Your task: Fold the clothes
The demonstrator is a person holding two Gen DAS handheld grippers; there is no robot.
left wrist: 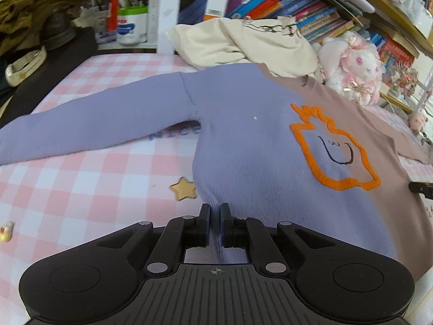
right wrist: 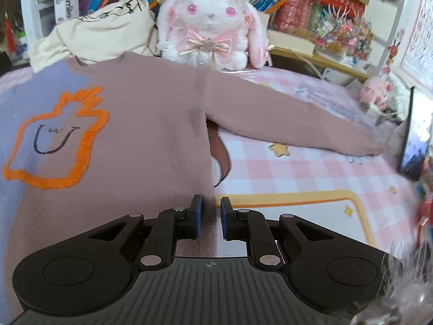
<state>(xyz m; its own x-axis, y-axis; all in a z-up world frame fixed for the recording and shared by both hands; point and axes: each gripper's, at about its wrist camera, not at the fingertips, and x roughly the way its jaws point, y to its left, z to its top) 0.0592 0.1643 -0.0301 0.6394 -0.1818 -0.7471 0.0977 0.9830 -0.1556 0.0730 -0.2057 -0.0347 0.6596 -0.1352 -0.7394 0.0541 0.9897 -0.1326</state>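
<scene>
A two-tone sweater [left wrist: 243, 124], lavender on one half and mauve on the other, lies flat on the pink checked bedspread [left wrist: 67, 184], with an orange outlined face on its chest and both sleeves spread out. My left gripper [left wrist: 215, 209] is shut on the lavender corner of its hem. In the right wrist view the sweater [right wrist: 140, 124] shows its mauve half. My right gripper [right wrist: 211, 203] stands at the mauve hem corner with the jaws narrowly apart and the fabric edge between them.
A cream garment [left wrist: 243, 43] lies heaped behind the sweater's collar. A white and pink plush rabbit [right wrist: 211, 24] sits behind the mauve shoulder. Bookshelves [left wrist: 311, 8] run along the back. A phone on a stand [right wrist: 414, 146] is at the right edge.
</scene>
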